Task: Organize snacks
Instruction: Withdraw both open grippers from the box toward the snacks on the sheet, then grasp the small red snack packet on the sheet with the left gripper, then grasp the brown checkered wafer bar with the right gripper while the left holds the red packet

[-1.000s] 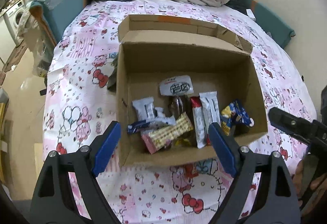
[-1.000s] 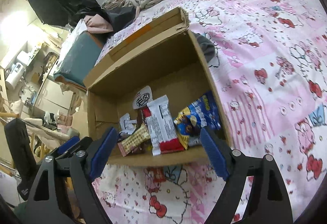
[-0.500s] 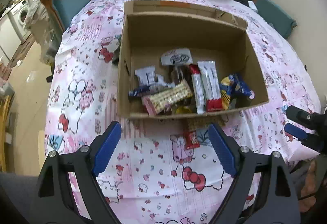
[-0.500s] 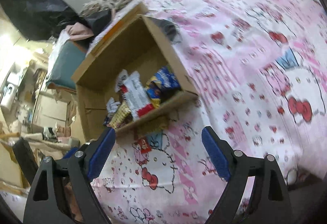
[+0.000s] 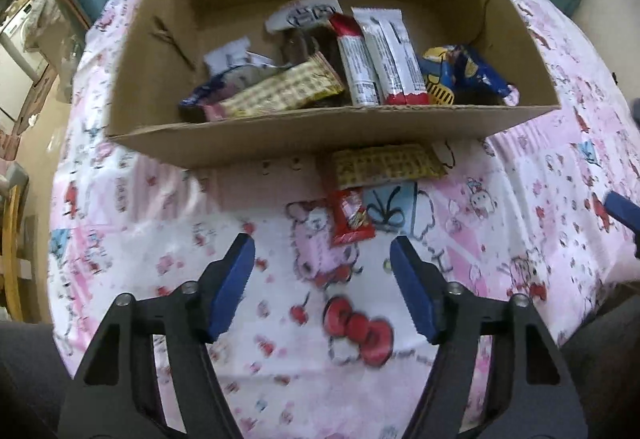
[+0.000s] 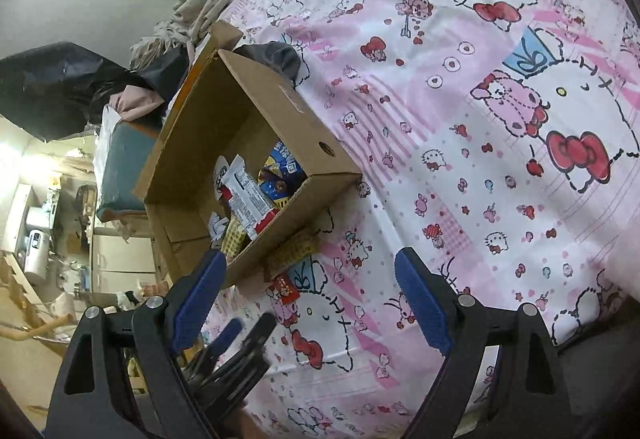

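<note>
- The left gripper [image 5: 322, 263] is held spread above the bed [image 5: 200, 239]; the right gripper [image 6: 308, 279] likewise.
- A red packet [image 5: 351, 217], perhaps candy, is seen at 12 o'clock, just before the box [image 5: 280, 143].

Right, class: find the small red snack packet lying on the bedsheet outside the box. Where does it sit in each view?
Left wrist view: red snack packet centre, just beyond the open left gripper, below the yellow wafer pack.
Right wrist view: lower left of centre, near the box corner.
Shared landmark: the cardboard box.
</note>
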